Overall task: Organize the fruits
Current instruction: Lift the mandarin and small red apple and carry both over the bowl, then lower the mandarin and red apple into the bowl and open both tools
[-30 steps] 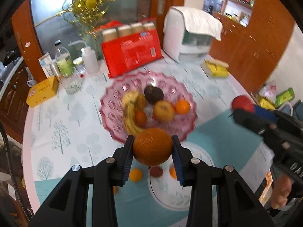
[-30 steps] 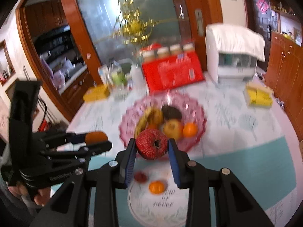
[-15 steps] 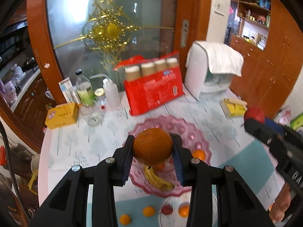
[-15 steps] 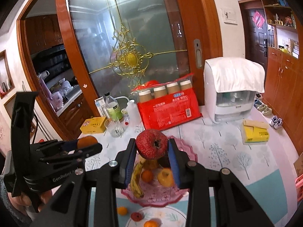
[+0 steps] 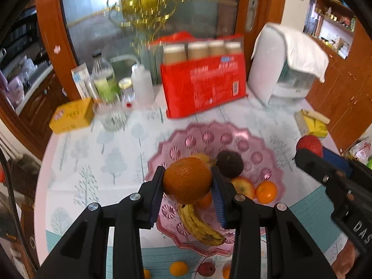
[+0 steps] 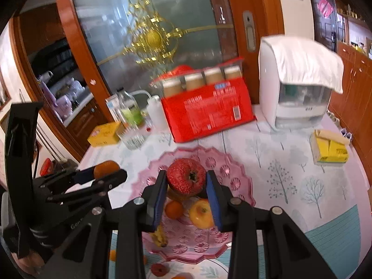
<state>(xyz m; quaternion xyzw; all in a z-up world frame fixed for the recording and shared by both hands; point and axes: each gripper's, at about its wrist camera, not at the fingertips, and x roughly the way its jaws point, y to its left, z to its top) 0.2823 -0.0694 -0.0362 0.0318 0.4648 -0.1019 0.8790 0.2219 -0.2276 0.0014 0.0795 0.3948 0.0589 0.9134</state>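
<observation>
We've got the left gripper (image 5: pixel 187 200) clamped on an orange (image 5: pixel 187 180) and the right gripper (image 6: pixel 186 198) clamped on a red pomegranate (image 6: pixel 186 179); both held above the pink glass bowl (image 5: pixel 232 137) on the table (image 5: pixel 97 153), presumably so each can drop in with the other fruit.
</observation>
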